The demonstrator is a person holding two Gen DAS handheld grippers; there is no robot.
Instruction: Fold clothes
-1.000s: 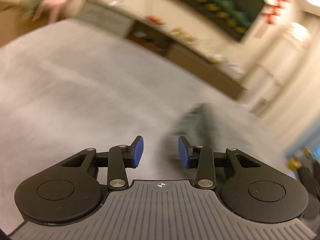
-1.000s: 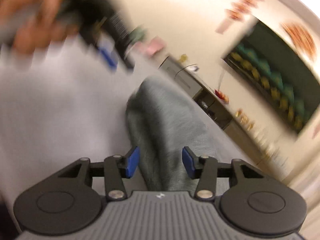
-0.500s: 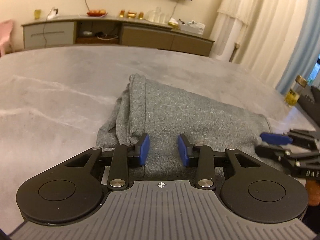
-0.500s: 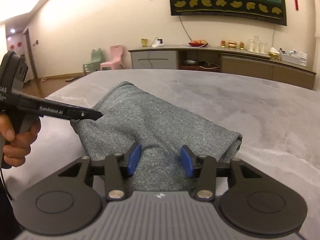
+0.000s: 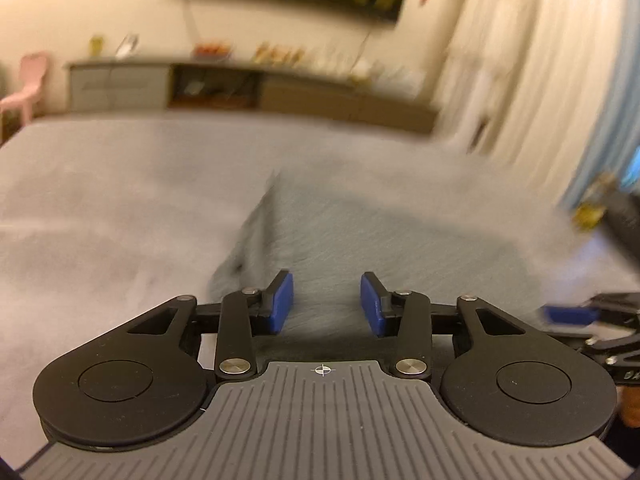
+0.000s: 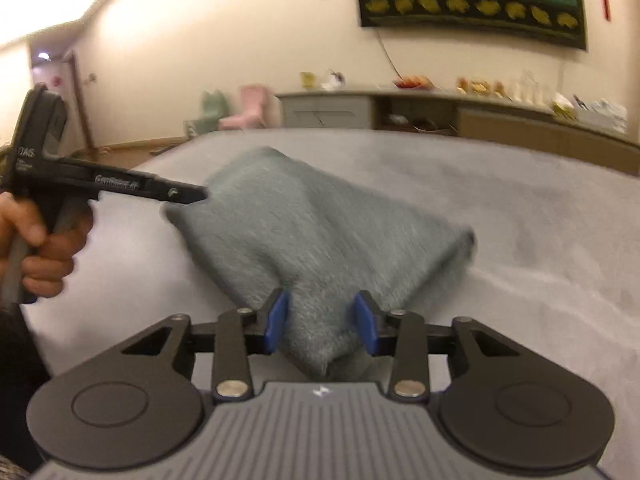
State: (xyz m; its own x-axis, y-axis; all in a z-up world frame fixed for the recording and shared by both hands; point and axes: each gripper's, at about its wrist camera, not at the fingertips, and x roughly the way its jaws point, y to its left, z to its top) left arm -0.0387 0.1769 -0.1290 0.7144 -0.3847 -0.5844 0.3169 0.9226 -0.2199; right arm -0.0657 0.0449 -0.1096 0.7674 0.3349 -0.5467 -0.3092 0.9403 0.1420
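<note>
A grey knit garment [image 6: 320, 232] lies folded in a thick bundle on the pale grey marble table [image 6: 520, 208]. My right gripper [image 6: 322, 322] is open, and the garment's near corner reaches in between its blue pads [image 6: 276, 320]. In the blurred left wrist view my left gripper [image 5: 326, 304] is open just above the garment [image 5: 400, 240], near its left edge. In the right wrist view the left gripper [image 6: 196, 196], held by a hand [image 6: 40, 248], has its tip at the garment's far left corner. The right gripper's blue fingertip [image 5: 568, 314] shows at the right of the left view.
A long low sideboard [image 6: 440, 116] with bowls and bottles stands behind the table under a dark wall hanging [image 6: 472, 0]. Pink and green small chairs [image 6: 248, 108] are at the back left. Curtains [image 5: 540, 80] hang on the right, with a yellow bottle [image 5: 588, 208] near that table edge.
Over the last second both grippers swung round to face the garment. Since half a second ago they have shifted only slightly, the left view blurring with motion. Both stay open.
</note>
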